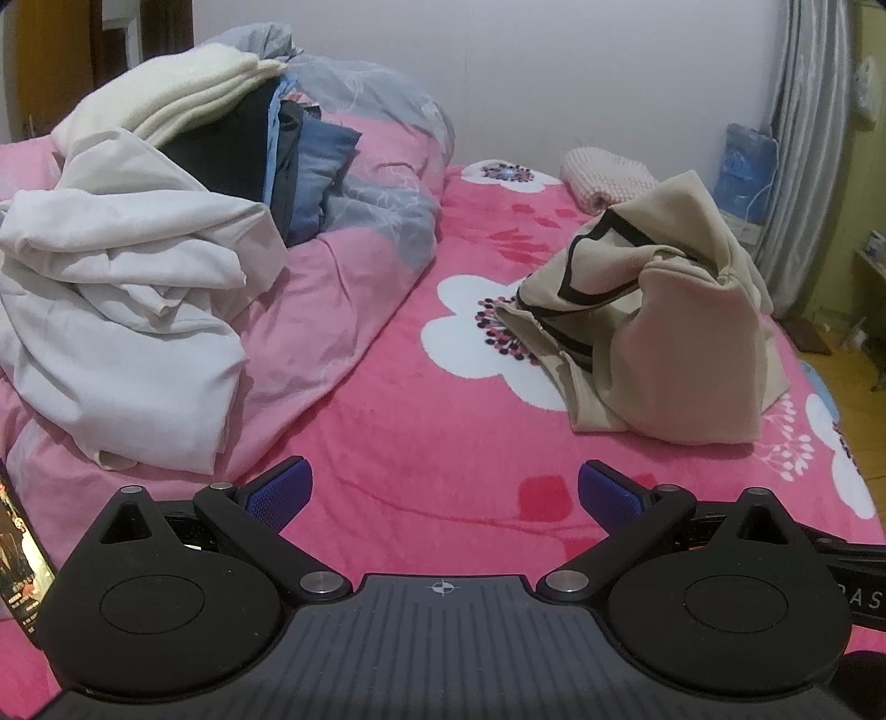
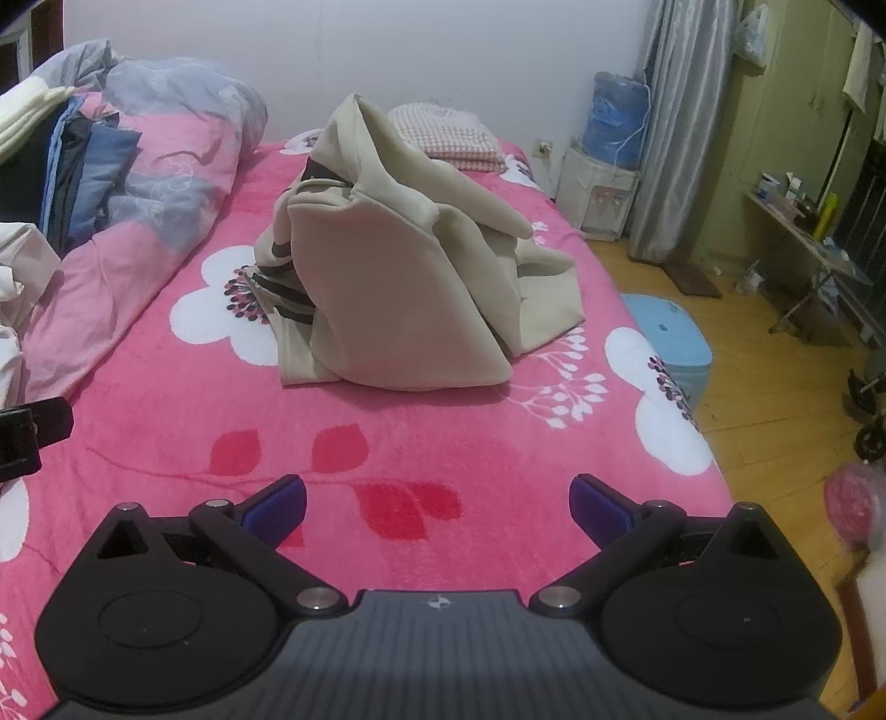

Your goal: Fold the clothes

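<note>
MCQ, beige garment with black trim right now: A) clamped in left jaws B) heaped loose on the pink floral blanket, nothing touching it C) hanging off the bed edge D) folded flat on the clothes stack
B: the beige garment sits crumpled in a heap on the pink floral blanket, while the left gripper and right gripper both hold their jaws wide open and empty, short of it.

A bed (image 2: 387, 443) under a pink flowered blanket fills the room, with a plain white wall (image 2: 387, 50) at its far end, a water dispenser (image 2: 601, 183) and grey curtain (image 2: 673, 127) in the far right corner, and a wooden floor (image 2: 775, 387) on the right with a cluttered table (image 2: 803, 232).
</note>
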Motion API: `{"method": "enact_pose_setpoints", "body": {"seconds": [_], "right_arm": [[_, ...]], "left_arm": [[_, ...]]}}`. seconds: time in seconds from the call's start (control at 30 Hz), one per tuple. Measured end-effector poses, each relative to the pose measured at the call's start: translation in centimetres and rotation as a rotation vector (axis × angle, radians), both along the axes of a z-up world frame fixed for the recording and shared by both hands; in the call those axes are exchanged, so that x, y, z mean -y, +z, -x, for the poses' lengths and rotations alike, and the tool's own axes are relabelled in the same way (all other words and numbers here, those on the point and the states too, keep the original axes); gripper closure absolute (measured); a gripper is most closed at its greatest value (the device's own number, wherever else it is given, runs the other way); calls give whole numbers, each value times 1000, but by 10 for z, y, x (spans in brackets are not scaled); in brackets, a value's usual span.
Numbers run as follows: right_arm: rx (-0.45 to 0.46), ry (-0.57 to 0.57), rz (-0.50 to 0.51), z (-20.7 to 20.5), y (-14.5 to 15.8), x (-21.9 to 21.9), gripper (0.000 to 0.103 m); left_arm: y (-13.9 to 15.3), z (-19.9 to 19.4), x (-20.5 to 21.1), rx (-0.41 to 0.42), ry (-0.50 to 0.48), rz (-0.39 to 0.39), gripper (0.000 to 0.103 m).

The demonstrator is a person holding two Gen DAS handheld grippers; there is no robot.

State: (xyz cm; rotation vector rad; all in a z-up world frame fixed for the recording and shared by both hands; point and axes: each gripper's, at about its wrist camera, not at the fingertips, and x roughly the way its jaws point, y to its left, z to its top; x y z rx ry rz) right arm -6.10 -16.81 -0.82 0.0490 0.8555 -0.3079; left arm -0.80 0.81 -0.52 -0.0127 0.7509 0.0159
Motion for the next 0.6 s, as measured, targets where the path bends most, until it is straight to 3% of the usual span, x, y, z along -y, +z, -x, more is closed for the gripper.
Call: {"method": "enact_pose_setpoints", "body": {"seconds": [0.6], "right_arm": [[-8, -9, -3, 0, -2, 1, 0]], "left_arm": [[-2, 2, 2, 0, -7, -26, 0]]}}
